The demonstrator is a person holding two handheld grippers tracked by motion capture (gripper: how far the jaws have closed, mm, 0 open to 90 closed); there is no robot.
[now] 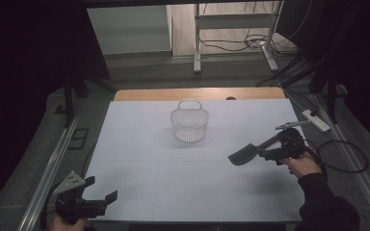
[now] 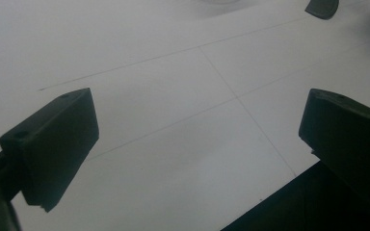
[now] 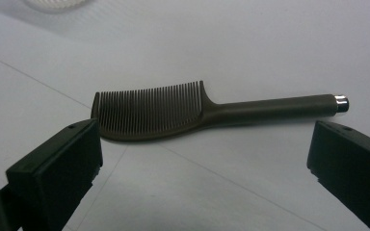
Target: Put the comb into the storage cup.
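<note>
A dark comb with a long handle and a metal end cap lies flat on the white table, right of centre; its head points left. My right gripper is open, its jaws standing either side just short of the comb and not touching it; in the high view it sits at the handle end. A white wire basket stands upright at the middle back, empty as far as I can tell. My left gripper is open and empty at the front left corner.
The table's front edge runs just under the left gripper. A white power strip and a looped black cable lie off the right side. Metal rails flank the table.
</note>
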